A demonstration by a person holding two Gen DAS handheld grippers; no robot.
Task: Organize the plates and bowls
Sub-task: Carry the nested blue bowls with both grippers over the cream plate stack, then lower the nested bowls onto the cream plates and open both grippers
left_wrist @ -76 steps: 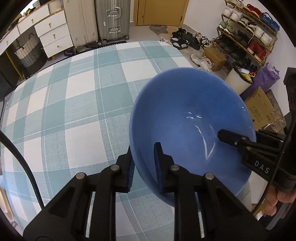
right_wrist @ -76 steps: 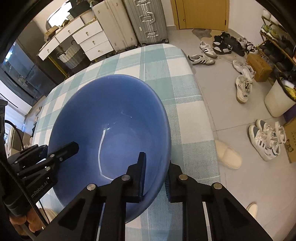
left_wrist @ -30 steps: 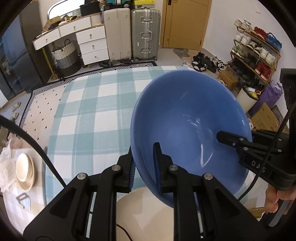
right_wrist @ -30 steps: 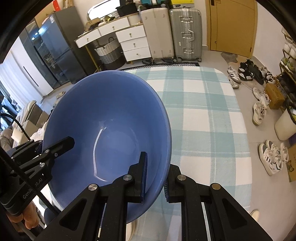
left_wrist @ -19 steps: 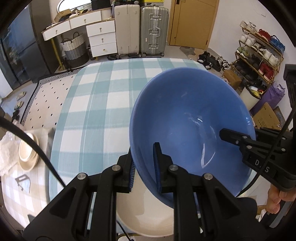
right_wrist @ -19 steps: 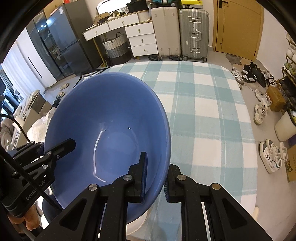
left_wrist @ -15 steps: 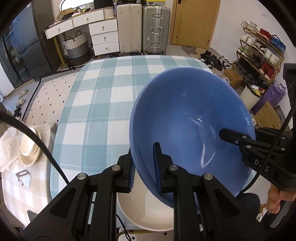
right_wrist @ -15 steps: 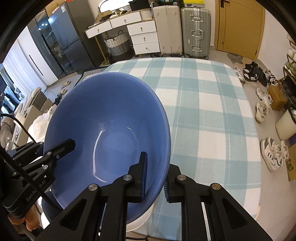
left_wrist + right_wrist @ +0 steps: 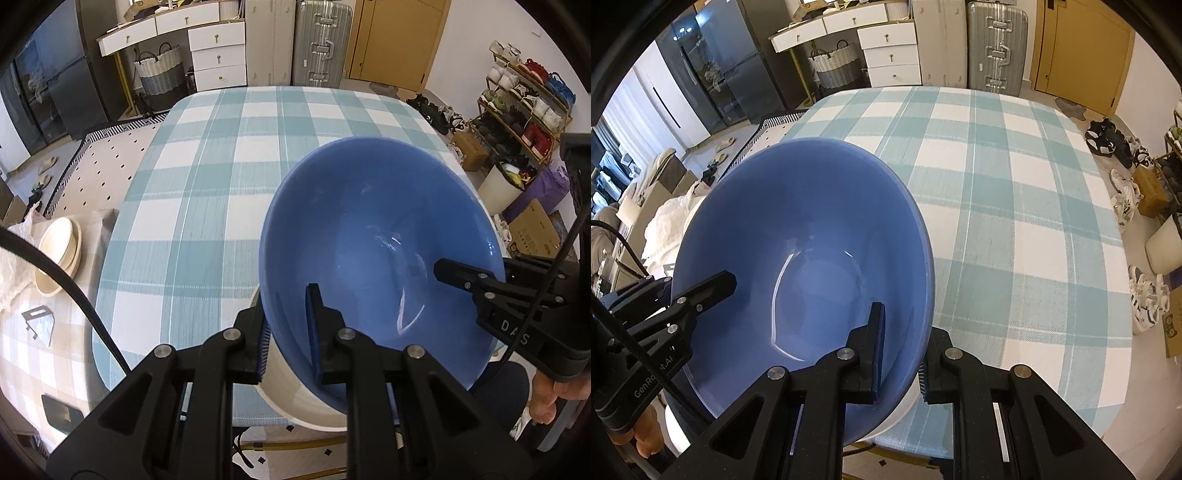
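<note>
A large blue bowl [image 9: 373, 236] is held between both grippers above the near edge of the checked table [image 9: 221, 177]. My left gripper [image 9: 288, 328] is shut on its left rim. My right gripper [image 9: 903, 349] is shut on its right rim; it also shows in the left wrist view [image 9: 461, 280]. The bowl shows in the right wrist view [image 9: 798, 251]. A white bowl [image 9: 288, 384] sits on the table directly under the blue bowl, mostly hidden by it. Whether the two touch cannot be told.
Stacked cream plates [image 9: 59, 251] sit on a side surface to the left, next to a metal bracket [image 9: 37, 321]. Suitcases [image 9: 317, 44] and drawers [image 9: 218, 48] stand behind the table. A shoe rack [image 9: 524, 99] and boxes are to the right.
Both grippers have pulled the blue bowl back from over the table's middle to its near edge. The white bowl has come into view beneath it.
</note>
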